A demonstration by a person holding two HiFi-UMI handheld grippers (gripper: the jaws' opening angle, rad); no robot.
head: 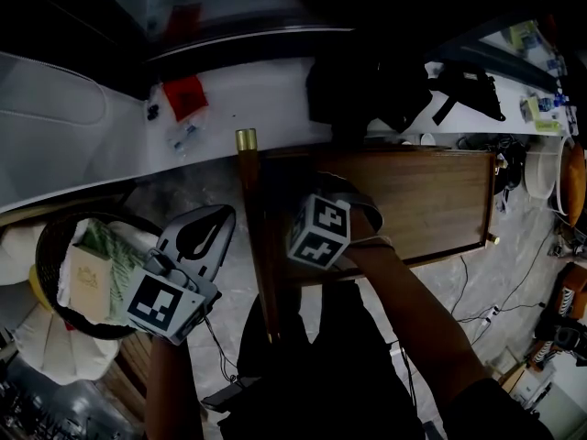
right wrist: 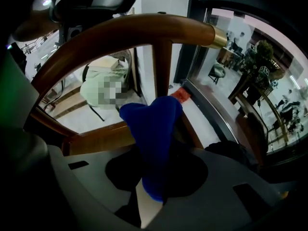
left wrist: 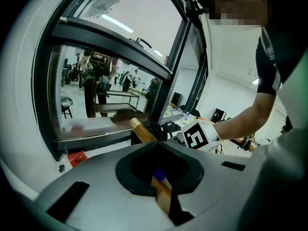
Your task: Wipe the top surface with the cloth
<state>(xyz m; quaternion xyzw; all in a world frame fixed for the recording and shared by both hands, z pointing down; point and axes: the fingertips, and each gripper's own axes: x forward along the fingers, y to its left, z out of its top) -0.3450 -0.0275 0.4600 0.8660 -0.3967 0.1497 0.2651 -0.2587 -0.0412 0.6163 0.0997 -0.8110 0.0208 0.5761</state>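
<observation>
Two tools in play, one per hand. Right tool closed tight on a single blue cloth, the cloth bunched into one thick fold and standing up past the jaw tips. In the head view, set over the near left corner of the wooden counter, marker cube uppermost; cloth itself hidden there under the tool, so contact with the wood not readable.

Left tool just off the counter's left side, jaws together with nothing held, tips close beside the one long leg but apart from it. Through the opening behind those closed tips, in the left gripper view, one strip of the same wood and a small speck of blue.

One brass cap on the leg's far end, at the counter's far left corner. In the right gripper view, one curved wooden rail arching over the cloth.

Beyond the counter's far edge, one white sill with one red packet lying on it; one heap of black bags over the counter's far edge. Well left of the counter, one round dark basket holding boxed and wrapped goods. One forearm reaching in across the counter's near edge to the right tool.
</observation>
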